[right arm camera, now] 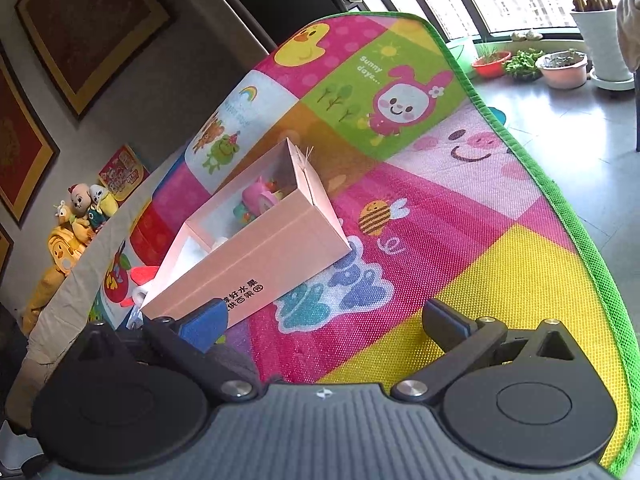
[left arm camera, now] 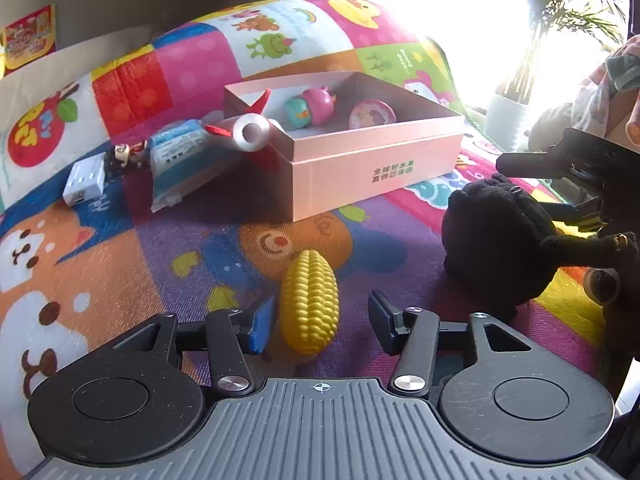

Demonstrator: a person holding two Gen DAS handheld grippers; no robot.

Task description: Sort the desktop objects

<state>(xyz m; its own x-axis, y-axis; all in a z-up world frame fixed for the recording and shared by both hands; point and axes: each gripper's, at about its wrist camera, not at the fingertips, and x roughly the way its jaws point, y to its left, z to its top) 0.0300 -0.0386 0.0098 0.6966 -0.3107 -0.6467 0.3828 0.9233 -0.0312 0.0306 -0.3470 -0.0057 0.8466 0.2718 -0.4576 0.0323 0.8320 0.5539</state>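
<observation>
A yellow toy corn cob [left arm camera: 309, 300] lies on the colourful play mat between the fingers of my left gripper [left arm camera: 320, 324], which is open around it; the left pad [left arm camera: 262, 330] is close to the cob. A pink open box [left arm camera: 360, 168] stands beyond, holding a pink-and-teal toy [left arm camera: 312, 106] and a pink ball [left arm camera: 372, 114]; a red-and-white rocket toy [left arm camera: 250, 130] leans on its left corner. A black plush toy [left arm camera: 500, 240] sits at the right. My right gripper [right arm camera: 328, 320] is open and empty above the mat, near the box [right arm camera: 256, 248].
Left of the box lie a blue-and-white packet [left arm camera: 180, 160], a small figurine [left arm camera: 128, 154] and a white power adapter [left arm camera: 86, 182]. The right gripper's body [left arm camera: 580, 168] shows at the right edge. The mat's green edge [right arm camera: 560, 208] borders the floor with plant pots [right arm camera: 560, 68].
</observation>
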